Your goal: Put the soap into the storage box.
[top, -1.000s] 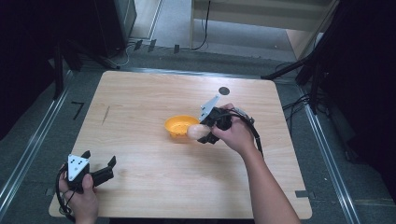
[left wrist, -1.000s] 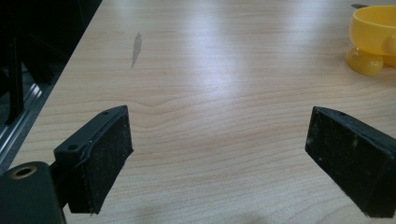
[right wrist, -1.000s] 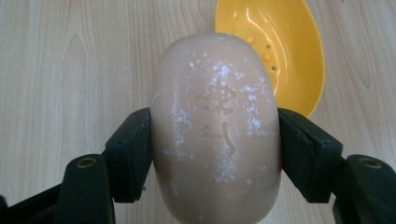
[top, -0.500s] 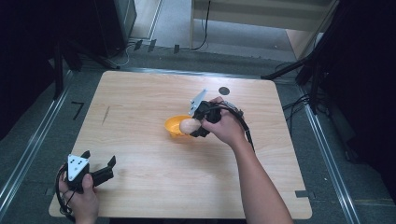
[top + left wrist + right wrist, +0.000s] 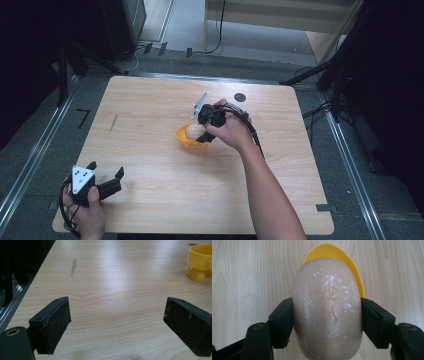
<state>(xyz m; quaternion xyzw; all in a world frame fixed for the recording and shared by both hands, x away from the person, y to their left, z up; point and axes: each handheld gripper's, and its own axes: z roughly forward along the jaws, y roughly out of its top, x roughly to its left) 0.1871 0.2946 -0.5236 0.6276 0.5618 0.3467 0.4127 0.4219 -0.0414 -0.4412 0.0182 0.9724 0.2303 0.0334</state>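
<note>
Nearly there: right gripper (image 5: pixel 200 134) jaws clamped on the egg (image 5: pixel 328 307), held right over the yellow cup (image 5: pixel 190 140). Left to do: lower and release. Left gripper (image 5: pixel 117 325) idle, jaws wide apart.

A pale wooden counter (image 5: pixel 150 125) with rounded corners carries a yellow cup (image 5: pixel 186 140) near its middle. A dark streak (image 5: pixel 113 123) marks the wood toward the left side, and a small black disc (image 5: pixel 240 97) sits near the far edge. The left claw (image 5: pixel 106 181) rests on the near left corner.
</note>
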